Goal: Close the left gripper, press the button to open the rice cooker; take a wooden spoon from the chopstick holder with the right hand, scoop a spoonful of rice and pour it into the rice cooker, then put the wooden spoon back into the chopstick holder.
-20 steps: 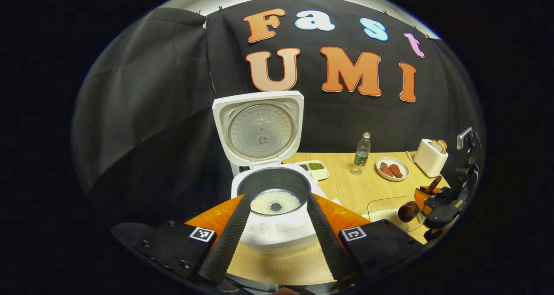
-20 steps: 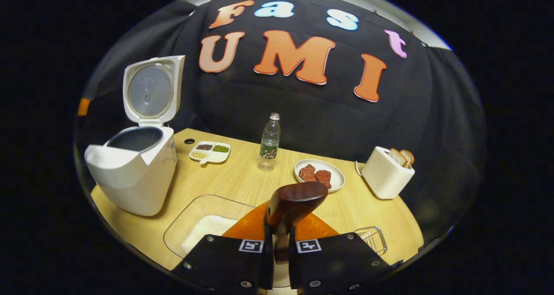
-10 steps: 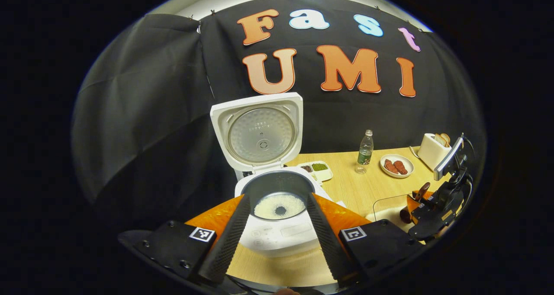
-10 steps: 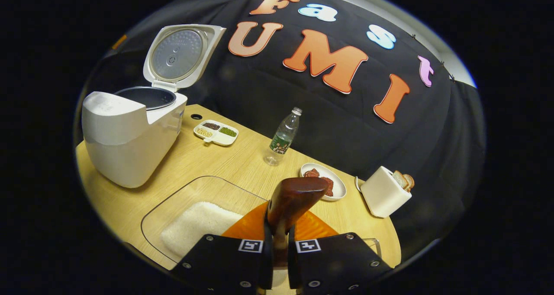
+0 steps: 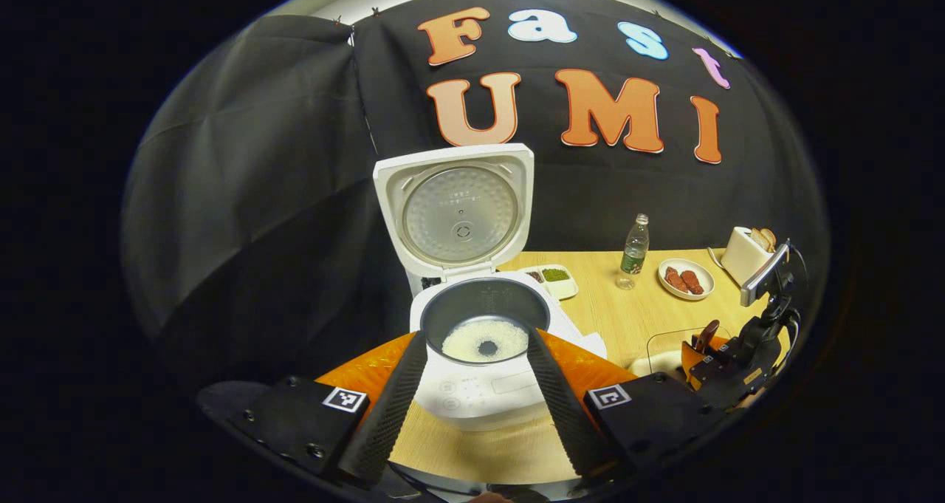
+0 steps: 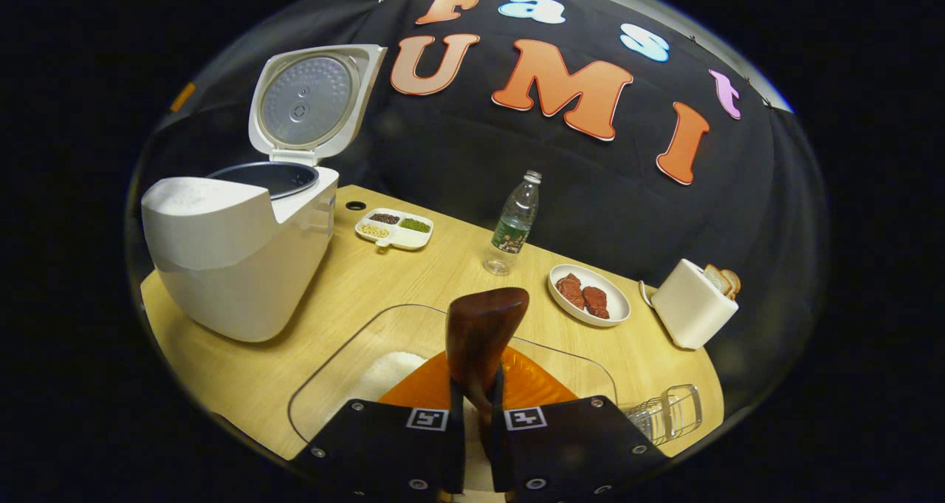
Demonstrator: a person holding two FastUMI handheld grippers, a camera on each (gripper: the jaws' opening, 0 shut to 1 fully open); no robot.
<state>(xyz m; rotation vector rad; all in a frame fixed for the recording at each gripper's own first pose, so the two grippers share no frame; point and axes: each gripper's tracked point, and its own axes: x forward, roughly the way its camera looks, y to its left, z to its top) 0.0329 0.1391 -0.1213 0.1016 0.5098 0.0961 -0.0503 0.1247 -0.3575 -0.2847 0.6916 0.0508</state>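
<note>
On your counter [image 6: 413,281] you have a plastic bottle [image 6: 513,222] standing upright, a divided dish of beans [image 6: 394,228] behind it, a plate of red pieces [image 6: 588,304], and a toaster [image 6: 692,312] holding bread slices.

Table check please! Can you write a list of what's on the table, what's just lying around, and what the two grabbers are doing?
Surface: wooden table, dry.
Job's things: rice cooker lid up, rice in its pot; wooden spoon above the clear rice tray; clear chopstick holder.
Clutter: water bottle, bean dish, meat plate, toaster with bread.
Grippers: left gripper open before the cooker; right gripper shut on the spoon.
Cables: nothing seen.
Surroundings: black cloth wall.
</note>
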